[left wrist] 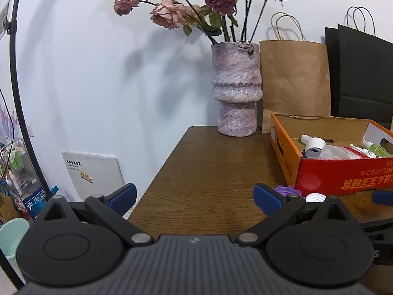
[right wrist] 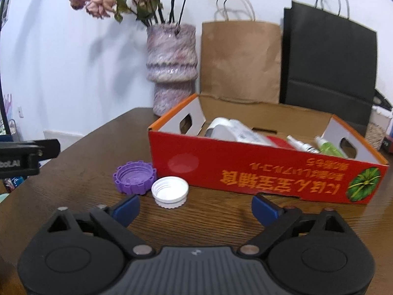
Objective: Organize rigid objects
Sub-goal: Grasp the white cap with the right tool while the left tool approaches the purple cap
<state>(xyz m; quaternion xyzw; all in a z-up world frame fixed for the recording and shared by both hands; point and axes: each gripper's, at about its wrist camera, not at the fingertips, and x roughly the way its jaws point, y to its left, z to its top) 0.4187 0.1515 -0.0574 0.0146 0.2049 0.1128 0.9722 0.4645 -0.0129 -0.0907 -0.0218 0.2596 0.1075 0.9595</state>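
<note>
The right gripper (right wrist: 195, 202) hovers low over the wooden table (right wrist: 81, 184), its blue-padded fingers spread wide and holding nothing. Just ahead of its left finger lies a white screw cap (right wrist: 170, 191), threads up, and touching it on the far left side a purple screw cap (right wrist: 134, 177), also upturned. Both sit loose on the table just outside the near left corner of the red cardboard box (right wrist: 245, 169) — the likely reason the gripper is aimed here, since the box already holds a white bottle (right wrist: 233, 130), a small spray bottle (right wrist: 301, 145) and a green bottle (right wrist: 329, 147), and the caps look like the last strays.

The left gripper (left wrist: 195, 199) is likewise spread and empty, held back near the table's left edge, seemingly waiting clear.

Its view shows what the right one crops: the table's far left corner, bare wood between the fingers, and the pink vase (left wrist: 235, 88) of dried roses at the back edge. The caps there are only slivers behind its right finger. The right view alone shows both caps whole and the box's front wall. Behind the box stand a brown paper bag (right wrist: 240, 59) and a black paper bag (right wrist: 329, 59).
</note>
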